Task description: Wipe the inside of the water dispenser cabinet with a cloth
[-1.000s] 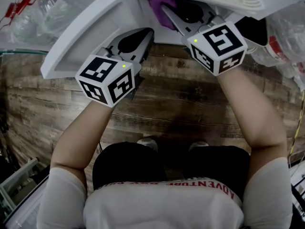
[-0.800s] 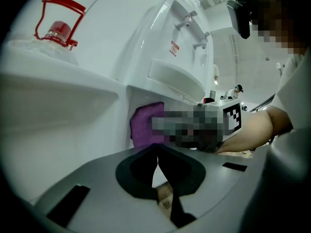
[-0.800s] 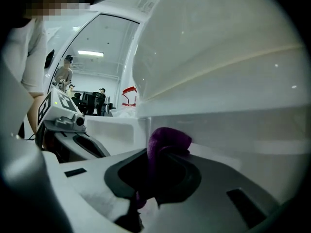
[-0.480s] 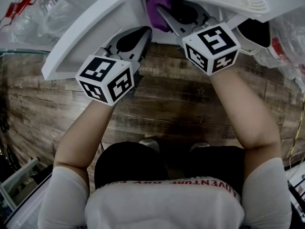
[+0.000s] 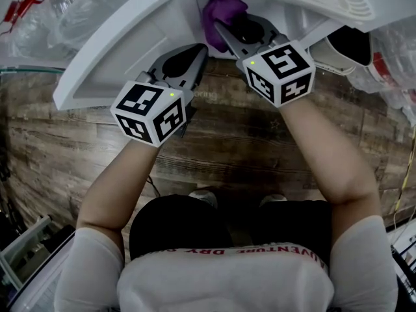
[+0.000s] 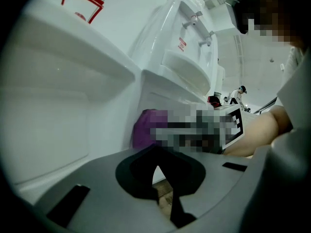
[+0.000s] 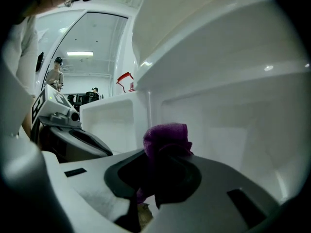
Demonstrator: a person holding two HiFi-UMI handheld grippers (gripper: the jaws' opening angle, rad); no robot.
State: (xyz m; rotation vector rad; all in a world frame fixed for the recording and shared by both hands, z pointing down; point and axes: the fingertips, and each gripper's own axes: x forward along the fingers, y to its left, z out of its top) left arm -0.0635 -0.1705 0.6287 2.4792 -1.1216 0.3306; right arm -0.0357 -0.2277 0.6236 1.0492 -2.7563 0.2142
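A crumpled purple cloth [image 5: 223, 10], pinched between the closed jaws of the right gripper [image 7: 148, 195], sits bunched at twelve o'clock just inside the open white water dispenser cabinet [image 7: 233, 115], near its inner wall, with the cabinet's white door [image 5: 110, 57] swung out toward ten o'clock.

Red upside-down print on the shirt [image 5: 221, 281] — partly legible — reads "ADVENTUR"

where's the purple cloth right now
Top centre of the head view: the purple cloth is pinched in the jaws of the right gripper, inside the water dispenser cabinet, just right of the left gripper.
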